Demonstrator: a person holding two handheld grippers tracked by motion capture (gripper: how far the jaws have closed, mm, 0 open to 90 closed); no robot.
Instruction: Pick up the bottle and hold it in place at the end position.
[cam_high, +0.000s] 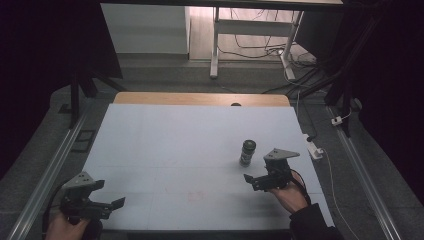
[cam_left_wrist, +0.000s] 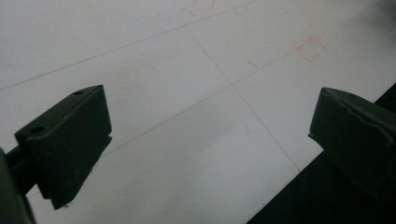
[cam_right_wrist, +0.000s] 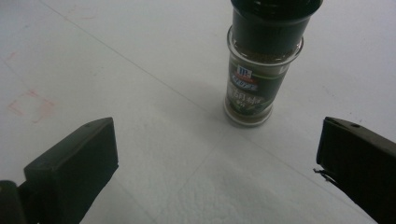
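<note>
A small glass spice jar (cam_high: 247, 152) with a dark lid and green label stands upright on the white table (cam_high: 175, 140), right of centre. My right gripper (cam_high: 256, 176) hovers just in front of it, open. In the right gripper view the jar (cam_right_wrist: 261, 65) stands a short way beyond the spread jaws (cam_right_wrist: 217, 154), slightly right of their middle, with nothing between them. My left gripper (cam_high: 111, 194) is held near the table's front left corner, open, over bare table (cam_left_wrist: 187, 116), with its jaws (cam_left_wrist: 210, 135) wide apart.
Faint red pen marks (cam_left_wrist: 310, 49) lie on the table surface near the front middle. A white power strip (cam_high: 314, 150) sits off the table's right edge. Metal rails run along both sides. Desk legs and cables (cam_high: 260, 47) lie on the floor beyond the far edge.
</note>
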